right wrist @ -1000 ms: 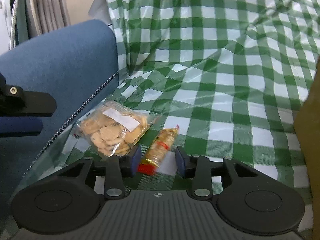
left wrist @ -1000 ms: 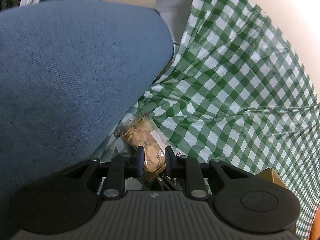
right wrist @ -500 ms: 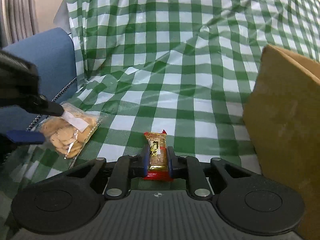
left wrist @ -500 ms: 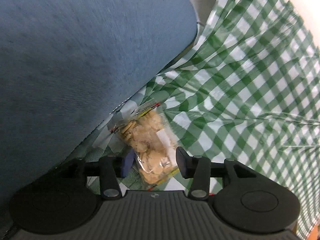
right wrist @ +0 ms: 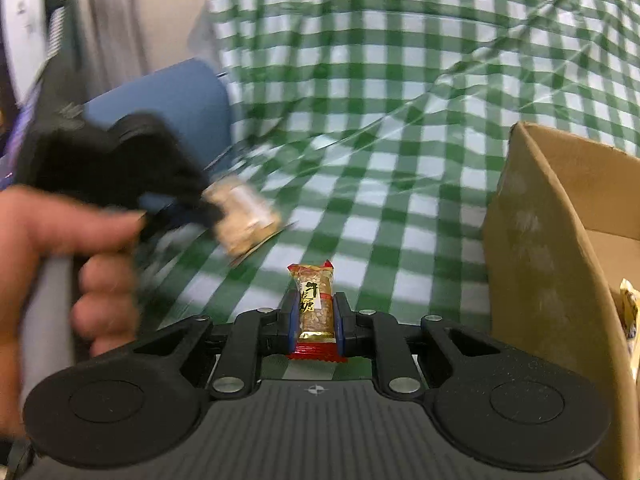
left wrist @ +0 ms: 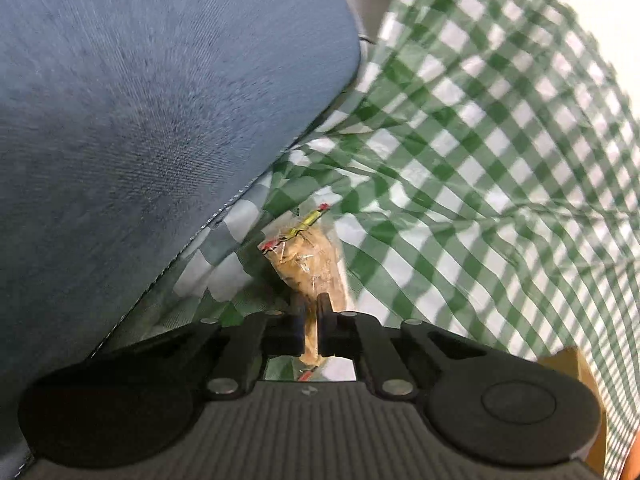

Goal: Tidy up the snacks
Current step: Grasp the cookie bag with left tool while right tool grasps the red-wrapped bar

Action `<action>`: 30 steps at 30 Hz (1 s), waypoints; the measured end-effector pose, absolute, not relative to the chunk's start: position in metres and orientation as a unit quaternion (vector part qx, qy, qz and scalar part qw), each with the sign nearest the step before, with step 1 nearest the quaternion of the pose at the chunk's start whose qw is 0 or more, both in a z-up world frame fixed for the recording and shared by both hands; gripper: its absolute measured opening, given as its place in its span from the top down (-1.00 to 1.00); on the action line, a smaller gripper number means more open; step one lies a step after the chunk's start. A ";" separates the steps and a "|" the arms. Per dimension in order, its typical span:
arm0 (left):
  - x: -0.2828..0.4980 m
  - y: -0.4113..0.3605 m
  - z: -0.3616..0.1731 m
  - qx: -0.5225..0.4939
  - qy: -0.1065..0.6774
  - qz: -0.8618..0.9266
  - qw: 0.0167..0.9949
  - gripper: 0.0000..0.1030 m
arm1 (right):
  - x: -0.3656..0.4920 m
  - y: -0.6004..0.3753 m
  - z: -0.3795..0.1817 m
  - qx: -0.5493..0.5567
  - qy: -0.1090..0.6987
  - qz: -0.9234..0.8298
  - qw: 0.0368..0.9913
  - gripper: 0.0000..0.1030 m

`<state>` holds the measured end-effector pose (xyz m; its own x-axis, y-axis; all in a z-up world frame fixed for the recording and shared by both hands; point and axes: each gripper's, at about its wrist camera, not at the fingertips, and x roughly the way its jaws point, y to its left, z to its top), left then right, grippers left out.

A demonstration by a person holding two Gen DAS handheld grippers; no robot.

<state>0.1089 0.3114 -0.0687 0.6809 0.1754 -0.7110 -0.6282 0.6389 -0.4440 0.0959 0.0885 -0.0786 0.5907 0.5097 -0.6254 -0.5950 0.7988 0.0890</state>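
Note:
My left gripper (left wrist: 311, 307) is shut on a clear bag of cookies (left wrist: 310, 266), which hangs off the green checked cloth (left wrist: 480, 184) beside a blue chair (left wrist: 140, 120). In the right wrist view the same bag of cookies (right wrist: 244, 216) shows blurred at the tip of the left gripper (right wrist: 212, 212), held by a hand (right wrist: 60, 264). My right gripper (right wrist: 316, 308) is shut on a small candy bar (right wrist: 314, 300) in a red and gold wrapper, lifted above the cloth. A cardboard box (right wrist: 552, 248) stands open just to its right.
The checked cloth (right wrist: 400, 100) is wrinkled and drapes over the table. A wrapped snack (right wrist: 629, 312) lies inside the box. A corner of the cardboard box (left wrist: 568, 364) shows at the lower right of the left wrist view. The blue chair (right wrist: 176, 96) stands close on the left.
My left gripper opened around the cookie bag, then shut on it and lifted it. My right gripper shut on the candy bar and carried it up and right, toward the box.

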 end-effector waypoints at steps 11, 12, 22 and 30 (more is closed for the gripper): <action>0.050 0.256 -0.031 -0.246 0.378 0.107 0.886 1.00 | 0.011 0.047 -0.053 -0.100 0.337 0.377 0.857 0.65; 0.043 0.251 -0.030 -0.249 0.383 0.082 0.886 1.00 | 0.007 0.042 -0.052 -0.097 0.336 0.380 0.856 0.65; 0.029 0.220 -0.031 -0.198 0.414 0.091 0.884 0.90 | -0.017 0.019 -0.087 -0.117 0.359 0.370 0.849 0.65; 0.041 0.227 -0.057 -0.197 0.480 0.134 0.844 0.84 | -0.012 0.016 -0.096 -0.110 0.375 0.370 0.843 0.65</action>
